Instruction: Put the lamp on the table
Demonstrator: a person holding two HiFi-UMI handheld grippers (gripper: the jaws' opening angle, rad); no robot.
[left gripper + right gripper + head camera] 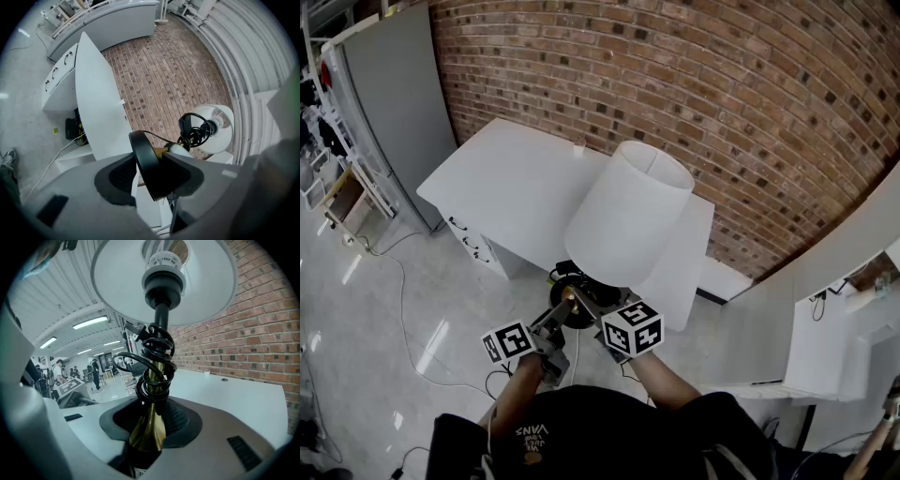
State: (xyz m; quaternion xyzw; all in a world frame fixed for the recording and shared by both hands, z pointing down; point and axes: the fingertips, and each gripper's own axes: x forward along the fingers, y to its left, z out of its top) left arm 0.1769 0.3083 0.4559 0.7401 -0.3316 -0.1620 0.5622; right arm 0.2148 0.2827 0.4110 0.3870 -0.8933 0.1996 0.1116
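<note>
— Any writing we can read?

— Only "VANS" on the person's black shirt (534,433), and only in the head view.

— And the lamp (628,220)?

— We hold it in the air before the white surface (511,178), not on it. Our left claw (151,176), jaws well apart, pinches the flat black disc base (143,161) edge-on. Our right claw (151,425) clamps the flared brass stem (149,432).

— The cord (157,357)?

— Hidden from the head view; the right gripper view shows it coiled round that stem, under the white conical shade (206,282).

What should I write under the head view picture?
The left gripper and right gripper hold the white-shaded brass lamp before the white table by a brick wall.
</note>
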